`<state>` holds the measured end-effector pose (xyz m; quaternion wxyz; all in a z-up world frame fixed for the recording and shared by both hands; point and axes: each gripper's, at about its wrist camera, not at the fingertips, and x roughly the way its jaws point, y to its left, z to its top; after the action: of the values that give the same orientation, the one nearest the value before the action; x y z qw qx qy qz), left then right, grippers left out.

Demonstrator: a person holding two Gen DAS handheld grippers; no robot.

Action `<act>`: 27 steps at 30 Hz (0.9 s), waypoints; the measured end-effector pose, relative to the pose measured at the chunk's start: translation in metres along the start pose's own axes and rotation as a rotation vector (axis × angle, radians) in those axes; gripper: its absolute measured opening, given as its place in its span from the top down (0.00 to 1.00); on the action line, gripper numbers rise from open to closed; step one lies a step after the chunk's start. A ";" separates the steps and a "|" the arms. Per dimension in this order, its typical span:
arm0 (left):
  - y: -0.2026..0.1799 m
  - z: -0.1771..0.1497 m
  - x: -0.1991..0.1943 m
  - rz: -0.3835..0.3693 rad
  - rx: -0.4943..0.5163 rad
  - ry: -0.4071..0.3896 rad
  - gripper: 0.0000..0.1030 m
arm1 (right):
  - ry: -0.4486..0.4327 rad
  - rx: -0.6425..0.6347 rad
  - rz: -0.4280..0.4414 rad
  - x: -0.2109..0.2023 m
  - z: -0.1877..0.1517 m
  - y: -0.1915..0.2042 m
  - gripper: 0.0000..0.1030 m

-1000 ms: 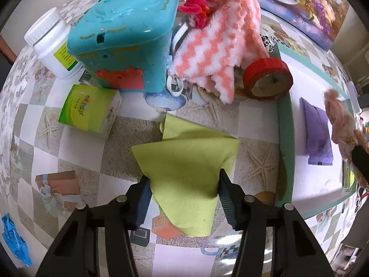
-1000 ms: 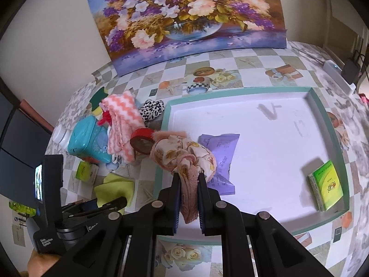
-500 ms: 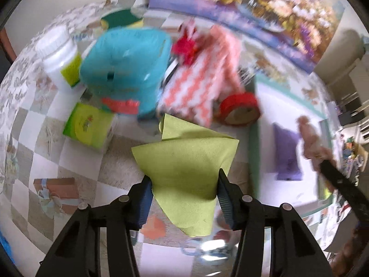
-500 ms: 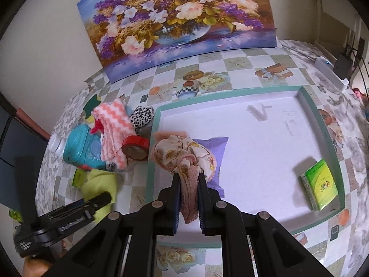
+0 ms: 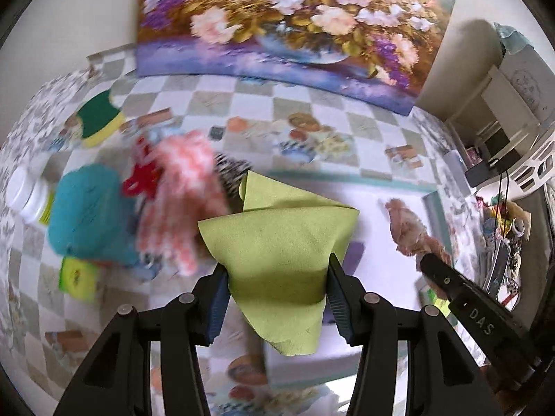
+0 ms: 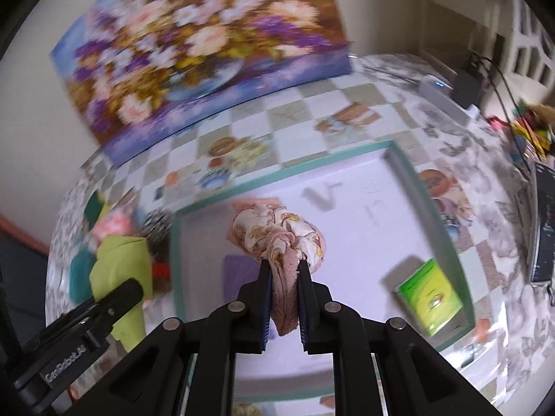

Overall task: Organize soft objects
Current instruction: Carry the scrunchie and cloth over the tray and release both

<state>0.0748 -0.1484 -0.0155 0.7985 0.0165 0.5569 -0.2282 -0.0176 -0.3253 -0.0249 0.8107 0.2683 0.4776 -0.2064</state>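
My left gripper (image 5: pixel 277 270) is shut on a yellow-green cloth (image 5: pixel 277 239), which hangs folded between the pads, lifted off the table near the left rim of the white tray (image 5: pixel 430 204). My right gripper (image 6: pixel 284 265) is shut on a pink floral fabric bundle (image 6: pixel 277 225), held above the left half of the tray (image 6: pixel 430 208). A purple pack (image 6: pixel 239 270) lies in the tray just beneath it. A pink-and-white zigzag towel (image 5: pixel 184 190) and a leopard-print piece (image 6: pixel 156 222) lie left of the tray.
A green pack (image 6: pixel 430 294) lies in the tray's right corner. Left of the tray stand a teal box (image 5: pixel 90 211), a white bottle (image 5: pixel 27 197), a green tissue pack (image 5: pixel 76 277) and a red tape roll (image 6: pixel 161 270). A flower painting (image 5: pixel 295 17) leans at the back.
The left gripper has risen with the yellow-green cloth and swung toward the tray. The right gripper has carried the floral bundle sideways over the tray and rolled a little.
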 end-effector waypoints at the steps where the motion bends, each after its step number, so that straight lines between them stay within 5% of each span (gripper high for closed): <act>1: -0.006 0.004 0.006 -0.004 0.002 -0.002 0.49 | 0.002 0.020 -0.005 0.002 0.004 -0.004 0.87; 17: -0.084 0.010 0.081 -0.096 0.111 0.062 0.48 | 0.000 0.194 -0.155 0.025 0.024 -0.098 0.86; 27: -0.089 0.013 0.082 -0.132 0.106 0.063 0.46 | 0.035 0.159 -0.151 0.033 0.020 -0.097 0.83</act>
<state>0.0748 -0.2606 -0.0640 0.7619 0.0293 0.5687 -0.3087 -0.0459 -0.4151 -0.0693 0.7607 0.2984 0.4926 -0.2994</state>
